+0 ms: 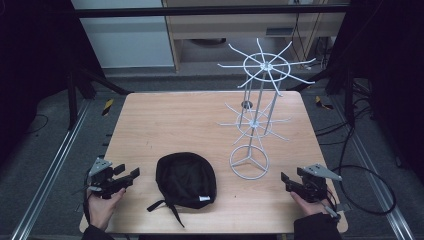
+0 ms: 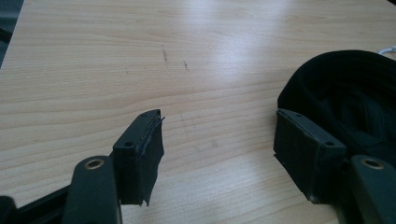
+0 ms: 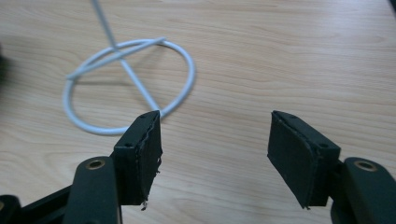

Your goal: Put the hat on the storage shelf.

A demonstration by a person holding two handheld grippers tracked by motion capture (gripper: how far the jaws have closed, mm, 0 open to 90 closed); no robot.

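The left hand-held gripper rests low over the near left part of the pale wooden tabletop with its 2 black jaws spread wide and nothing between them; in the left gripper view, bare wood shows in the gap, and the right-hand jaw stands just beside the rim of the soft black fabric cap, though I cannot tell whether they touch. The right hand-held gripper sits at the near right, also wide open and holding nothing, near the round base ring of the white wire display rack but apart from it. The cap lies flat near the front edge, between the 2 grippers, its strap trailing toward the front edge. The rack stands upright on the right half, with 2 tiers of spokes. The left and middle of the tabletop behind the cap give open room. Count: 2 grippers, 1 cap, 1 rack.
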